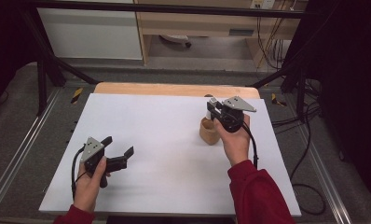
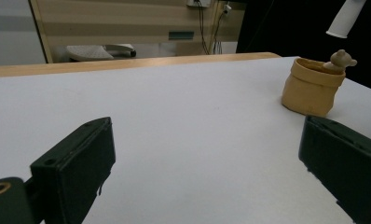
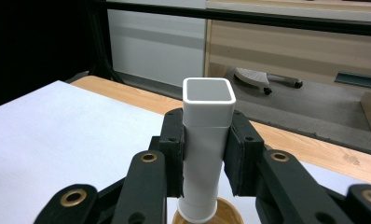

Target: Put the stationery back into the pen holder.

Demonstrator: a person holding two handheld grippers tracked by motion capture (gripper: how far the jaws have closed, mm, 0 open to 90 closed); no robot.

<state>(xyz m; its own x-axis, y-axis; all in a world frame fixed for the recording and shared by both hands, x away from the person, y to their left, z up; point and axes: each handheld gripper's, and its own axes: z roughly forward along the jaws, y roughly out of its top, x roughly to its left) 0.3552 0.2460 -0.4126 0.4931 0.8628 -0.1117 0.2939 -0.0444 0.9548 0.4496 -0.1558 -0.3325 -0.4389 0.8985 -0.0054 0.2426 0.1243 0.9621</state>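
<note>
1. My right gripper (image 3: 204, 154) has its fingers (image 3: 173, 149) clamped on a white tube (image 3: 208, 140), held above the tan pot (image 1: 208, 131) on the bench (image 1: 165, 140).
2. My left gripper (image 1: 120, 145) rests low, fingers (image 1: 129, 151) apart.

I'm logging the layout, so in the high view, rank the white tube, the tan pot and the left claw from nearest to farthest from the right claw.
1. White tube: clamped in the right claw.
2. Tan pot: directly below it.
3. Left claw: far across the white table, near its left front.
</note>
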